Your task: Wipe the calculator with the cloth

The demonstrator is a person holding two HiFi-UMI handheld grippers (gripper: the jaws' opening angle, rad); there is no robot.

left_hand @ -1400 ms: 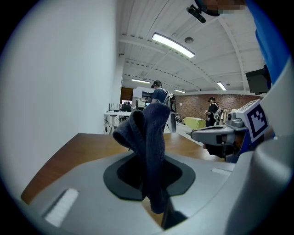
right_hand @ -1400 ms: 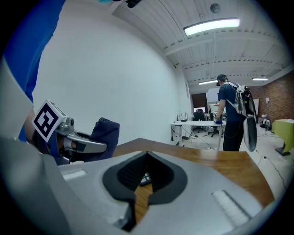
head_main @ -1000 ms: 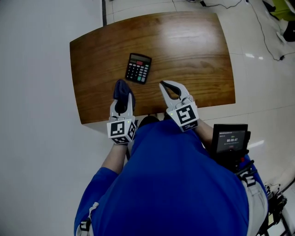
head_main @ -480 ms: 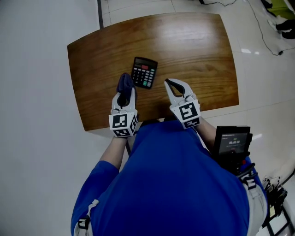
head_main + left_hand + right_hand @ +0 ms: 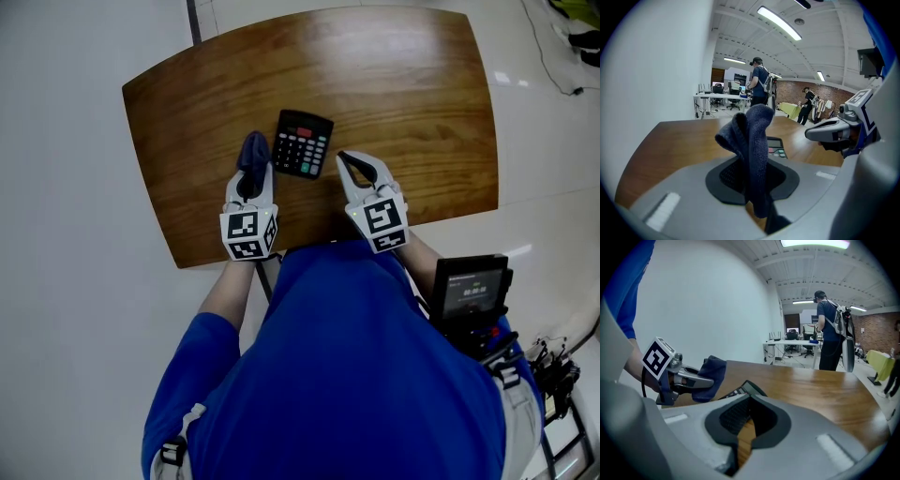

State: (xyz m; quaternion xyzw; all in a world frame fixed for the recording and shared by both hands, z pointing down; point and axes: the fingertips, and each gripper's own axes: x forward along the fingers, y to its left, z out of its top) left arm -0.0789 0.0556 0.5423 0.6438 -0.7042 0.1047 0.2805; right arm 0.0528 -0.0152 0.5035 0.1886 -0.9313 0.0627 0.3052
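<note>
A black calculator [image 5: 303, 143] lies flat on the wooden table [image 5: 403, 94], near its middle. My left gripper [image 5: 251, 176] is shut on a dark blue cloth [image 5: 253, 150], which bunches out past its tips just left of the calculator. In the left gripper view the cloth [image 5: 752, 136] stands up between the jaws and hides part of the calculator [image 5: 776, 146]. My right gripper [image 5: 351, 165] is shut on nothing, just right of the calculator's near corner. In the right gripper view the calculator [image 5: 740, 389] shows past the shut jaws, with the cloth [image 5: 711, 372] to its left.
The table's near edge [image 5: 309, 244] runs right under both grippers, against the person's blue shirt. A black device with a screen [image 5: 472, 291] hangs at the person's right hip. Cables [image 5: 548, 56] lie on the white floor at the far right. People [image 5: 832, 329] and desks stand far behind.
Both grippers have moved forward over the table toward the calculator. The cloth now sits beside the calculator's left edge. The calculator itself has not shifted on the table.
</note>
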